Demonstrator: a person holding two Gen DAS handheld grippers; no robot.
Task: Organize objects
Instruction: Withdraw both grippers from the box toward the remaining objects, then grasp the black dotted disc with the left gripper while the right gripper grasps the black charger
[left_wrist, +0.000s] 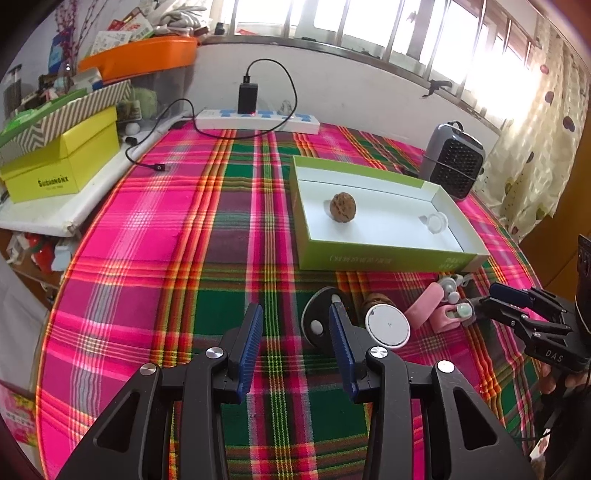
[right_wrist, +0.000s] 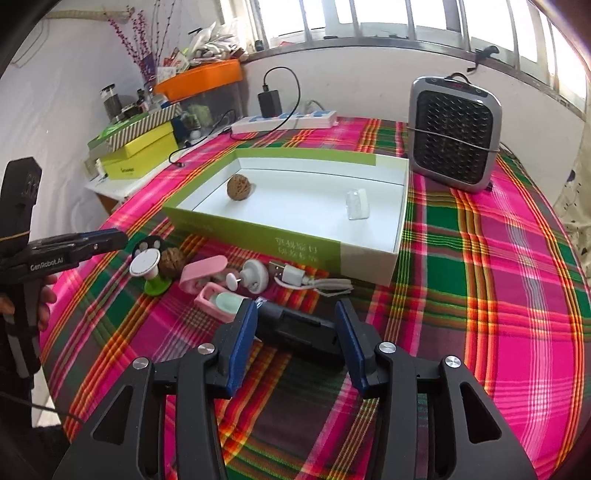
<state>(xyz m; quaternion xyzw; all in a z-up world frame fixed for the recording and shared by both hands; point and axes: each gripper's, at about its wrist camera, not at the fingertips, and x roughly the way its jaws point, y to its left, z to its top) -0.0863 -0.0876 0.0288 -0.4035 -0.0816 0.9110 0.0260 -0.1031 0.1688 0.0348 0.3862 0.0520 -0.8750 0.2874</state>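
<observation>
A green box (left_wrist: 384, 254) (right_wrist: 258, 242) with a white inside holds a walnut (left_wrist: 342, 206) (right_wrist: 240, 187) and a clear small piece (left_wrist: 436, 222) (right_wrist: 357, 204). In front of it lie a white disc on a green foot (right_wrist: 146, 266) (left_wrist: 387, 327), a second walnut (right_wrist: 172, 260), pink pieces (right_wrist: 203, 273) (left_wrist: 424, 306), a white round piece (right_wrist: 255, 275) and a white USB cable (right_wrist: 306, 280). My right gripper (right_wrist: 295, 325) is open, its pads on either side of a black device (right_wrist: 299, 332). My left gripper (left_wrist: 295, 328) is open and empty above the cloth, left of the disc.
A plaid cloth (left_wrist: 184, 258) covers the round table. A grey heater (right_wrist: 454, 129) (left_wrist: 452, 162) stands at the back right. A white power strip with a black charger (left_wrist: 255, 120) lies at the back. Yellow boxes (left_wrist: 59, 166) sit on a side shelf to the left.
</observation>
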